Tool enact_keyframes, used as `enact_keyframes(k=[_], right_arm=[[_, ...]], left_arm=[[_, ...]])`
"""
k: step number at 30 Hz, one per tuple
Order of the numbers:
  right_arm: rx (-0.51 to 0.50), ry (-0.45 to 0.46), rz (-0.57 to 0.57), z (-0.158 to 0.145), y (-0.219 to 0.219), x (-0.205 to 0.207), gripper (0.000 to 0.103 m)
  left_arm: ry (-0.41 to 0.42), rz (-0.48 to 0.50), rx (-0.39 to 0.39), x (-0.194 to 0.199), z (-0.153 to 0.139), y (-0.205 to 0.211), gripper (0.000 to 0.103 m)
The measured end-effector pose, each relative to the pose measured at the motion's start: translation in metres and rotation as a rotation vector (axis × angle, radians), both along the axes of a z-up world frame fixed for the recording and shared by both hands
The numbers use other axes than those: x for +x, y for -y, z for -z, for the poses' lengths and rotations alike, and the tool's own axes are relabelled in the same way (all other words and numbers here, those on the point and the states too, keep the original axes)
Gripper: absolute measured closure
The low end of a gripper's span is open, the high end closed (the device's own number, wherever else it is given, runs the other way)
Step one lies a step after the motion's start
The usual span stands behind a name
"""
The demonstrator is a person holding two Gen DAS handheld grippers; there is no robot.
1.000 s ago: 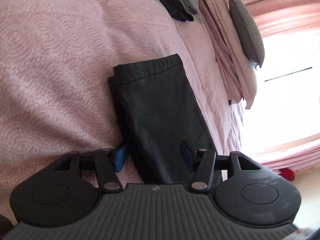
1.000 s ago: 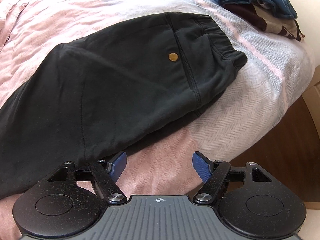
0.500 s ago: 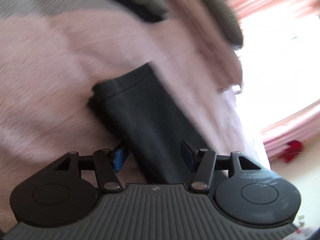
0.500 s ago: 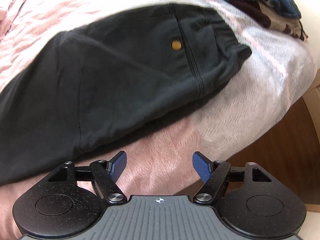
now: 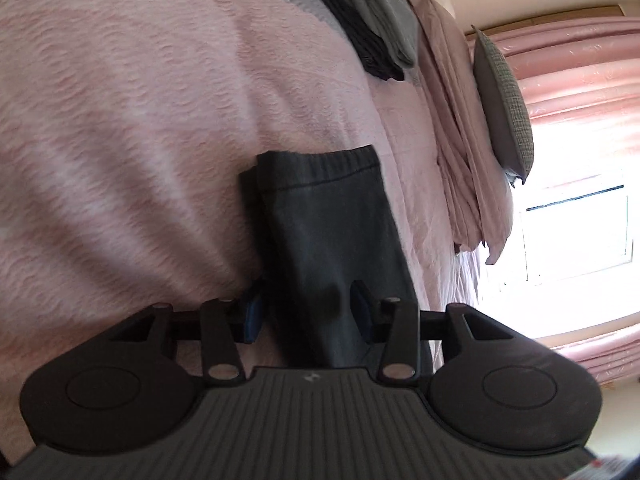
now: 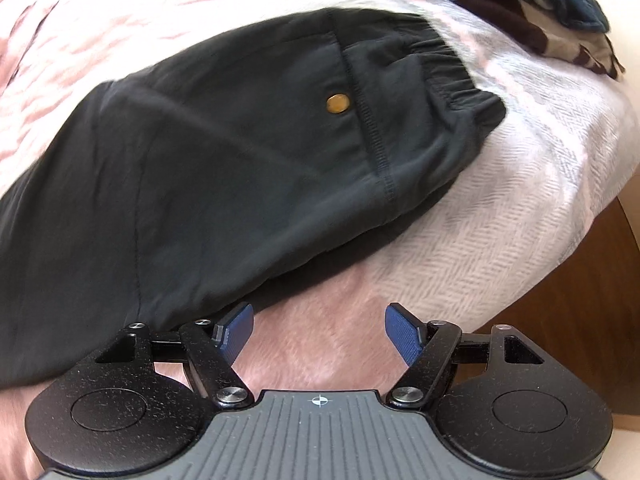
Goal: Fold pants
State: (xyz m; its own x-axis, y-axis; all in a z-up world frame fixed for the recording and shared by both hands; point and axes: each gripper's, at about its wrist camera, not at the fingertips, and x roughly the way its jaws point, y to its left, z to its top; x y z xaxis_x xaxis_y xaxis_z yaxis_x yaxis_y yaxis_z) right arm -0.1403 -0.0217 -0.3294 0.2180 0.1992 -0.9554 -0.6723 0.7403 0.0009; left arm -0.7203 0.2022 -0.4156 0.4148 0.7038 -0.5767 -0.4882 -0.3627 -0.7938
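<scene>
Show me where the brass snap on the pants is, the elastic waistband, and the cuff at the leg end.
brass snap (image 6: pixel 337 103), right wrist view, centre of the round stud.
elastic waistband (image 6: pixel 448 66), right wrist view, gathered band at the top edge.
cuff (image 5: pixel 320 168), left wrist view, ribbed hem above the stitch line.

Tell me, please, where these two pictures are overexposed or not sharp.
Left wrist view: the window is blown out to white, and the dark pants between the left gripper fingers look soft. Right wrist view: the bedspread glares pale at the top; the pants' brass snap stays fairly crisp.
</scene>
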Motion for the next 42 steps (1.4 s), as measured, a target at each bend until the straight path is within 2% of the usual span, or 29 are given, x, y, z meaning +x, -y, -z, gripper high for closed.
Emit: enact_keyframes(k=[2, 3, 6, 8, 10, 15, 18, 22, 27, 28, 30, 32, 33, 34, 36, 37, 38, 40, 42], right_arm=[[0.011, -0.002, -0.003, 0.001, 0.002, 0.002, 0.033], [0.011, 0.0, -0.009, 0.001, 0.002, 0.001, 0.033], [0.006, -0.006, -0.012, 0.004, 0.004, 0.001, 0.033], [0.009, -0.025, 0.002, 0.005, 0.006, 0.004, 0.033], [0.02, -0.027, 0.007, 0.004, 0.009, 0.005, 0.033], [0.025, 0.009, 0.014, -0.001, 0.015, 0.013, 0.033], [0.031, 0.028, 0.033, -0.006, 0.021, 0.022, 0.033], [0.049, 0.044, 0.072, -0.014, 0.031, 0.039, 0.033], [0.073, 0.063, 0.126, -0.024, 0.045, 0.063, 0.033], [0.079, 0.066, 0.137, -0.026, 0.048, 0.068, 0.033], [0.091, 0.071, 0.155, -0.029, 0.054, 0.077, 0.033], [0.102, 0.069, 0.167, -0.031, 0.061, 0.084, 0.033], [0.108, 0.065, 0.172, -0.031, 0.064, 0.086, 0.033], [0.113, 0.061, 0.174, -0.031, 0.066, 0.088, 0.033], [0.129, 0.049, 0.171, -0.032, 0.07, 0.092, 0.033], [0.15, 0.047, 0.167, -0.033, 0.072, 0.092, 0.033], [0.186, 0.043, 0.158, -0.035, 0.075, 0.092, 0.033], [0.281, 0.008, 0.136, -0.035, 0.076, 0.088, 0.033], [0.407, -0.08, 0.102, -0.032, 0.071, 0.079, 0.033]], left_arm=[[-0.008, 0.023, 0.025, 0.003, -0.004, -0.008, 0.067], [-0.017, 0.038, 0.04, 0.005, -0.007, -0.011, 0.072], [-0.124, 0.106, 0.04, 0.011, -0.007, -0.012, 0.076], [-0.106, 0.095, 0.034, 0.009, -0.003, -0.01, 0.077], [-0.121, 0.094, 0.038, 0.013, -0.009, -0.013, 0.081], [-0.309, 0.162, 0.081, 0.033, -0.04, -0.016, 0.087], [-0.472, 0.238, 0.14, 0.051, -0.069, -0.013, 0.088], [-0.727, 0.391, 0.318, 0.104, -0.124, -0.007, 0.088], [-0.884, 0.577, 0.614, 0.198, -0.186, 0.027, 0.089], [-0.888, 0.624, 0.671, 0.22, -0.194, 0.039, 0.089], [-0.837, 0.726, 0.743, 0.259, -0.197, 0.061, 0.088], [-0.761, 0.861, 0.766, 0.302, -0.184, 0.083, 0.084], [-0.728, 0.947, 0.754, 0.322, -0.172, 0.093, 0.076], [-0.688, 1.044, 0.713, 0.342, -0.155, 0.101, 0.068], [-0.621, 1.206, 0.554, 0.367, -0.117, 0.111, 0.068], [-0.601, 1.247, 0.484, 0.371, -0.102, 0.114, 0.068], [-0.605, 1.258, 0.439, 0.368, -0.093, 0.118, 0.07], [-0.605, 1.236, 0.429, 0.348, -0.093, 0.121, 0.07], [-0.602, 1.193, 0.414, 0.331, -0.102, 0.111, 0.07]])
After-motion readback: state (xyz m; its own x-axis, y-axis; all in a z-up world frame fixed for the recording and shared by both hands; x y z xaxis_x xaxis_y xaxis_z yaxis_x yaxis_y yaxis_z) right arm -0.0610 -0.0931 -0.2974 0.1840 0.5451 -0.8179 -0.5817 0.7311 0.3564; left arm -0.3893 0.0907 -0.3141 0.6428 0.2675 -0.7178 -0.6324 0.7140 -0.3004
